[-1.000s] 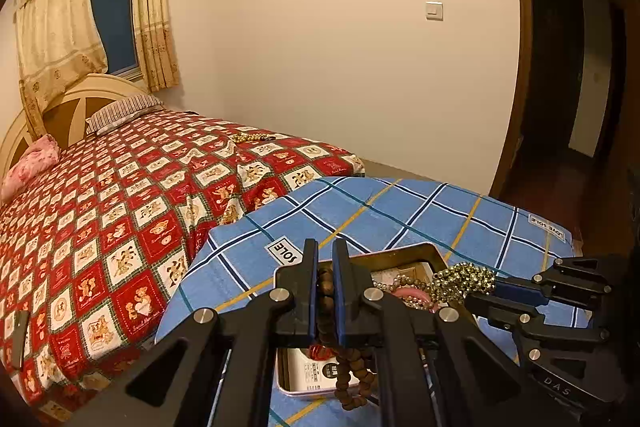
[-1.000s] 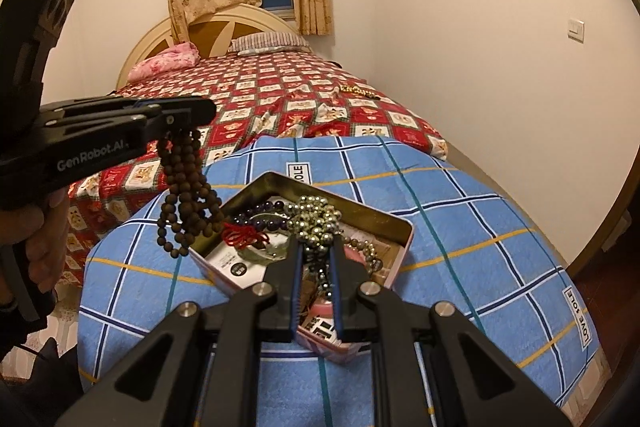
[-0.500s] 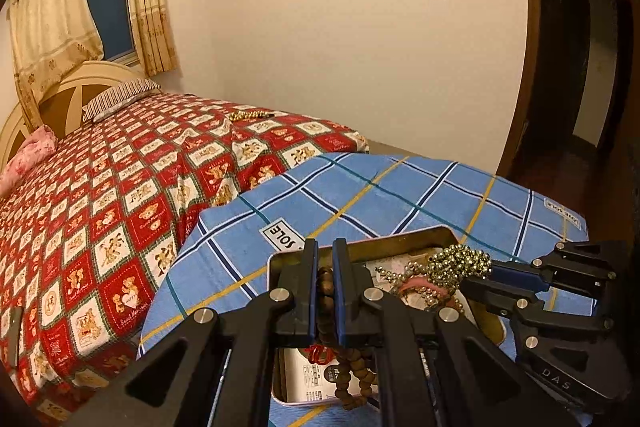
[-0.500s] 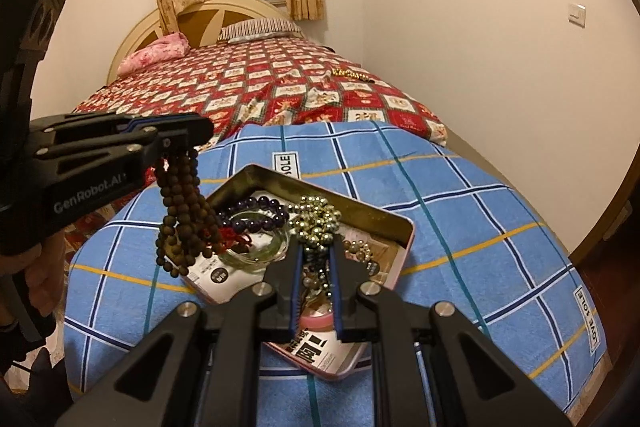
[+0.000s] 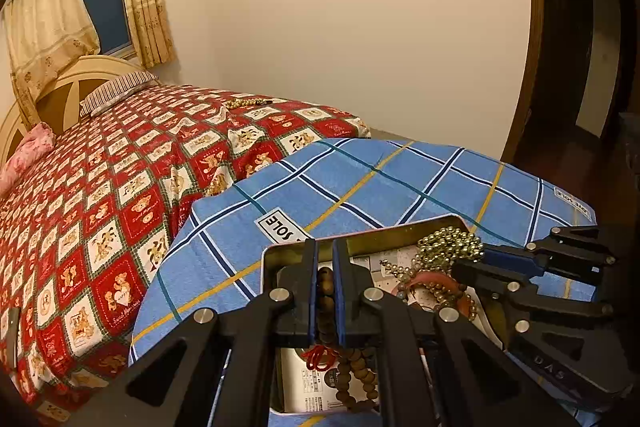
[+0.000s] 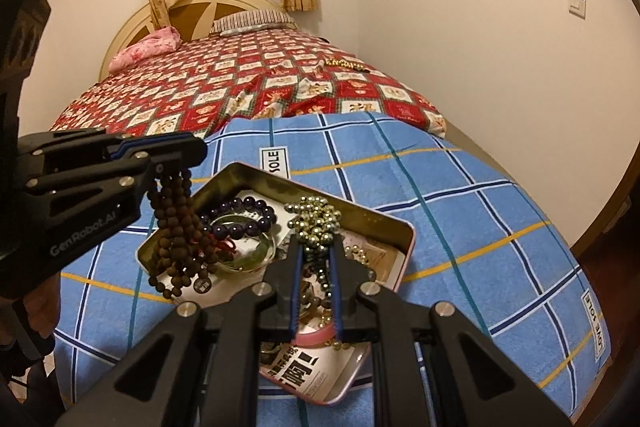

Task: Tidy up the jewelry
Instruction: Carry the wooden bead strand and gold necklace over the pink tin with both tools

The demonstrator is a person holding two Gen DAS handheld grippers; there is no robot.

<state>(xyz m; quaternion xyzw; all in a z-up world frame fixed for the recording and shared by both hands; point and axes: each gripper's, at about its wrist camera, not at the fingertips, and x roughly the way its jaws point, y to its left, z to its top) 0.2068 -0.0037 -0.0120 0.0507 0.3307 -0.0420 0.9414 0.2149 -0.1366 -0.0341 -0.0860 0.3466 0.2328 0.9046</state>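
Left tongs (image 6: 176,163) clamped tight on a string of brown wooden beads (image 6: 176,235), the loops hanging over the left end of an open metal tin (image 6: 400,227). Right tongs (image 6: 314,259) pinched on a bunch of gold beads (image 6: 316,219), bunched above the tin's middle. Tin sits on a blue checked blanket (image 6: 460,195) and holds a purple bead bracelet (image 6: 244,211) and a pink bangle (image 6: 316,337).
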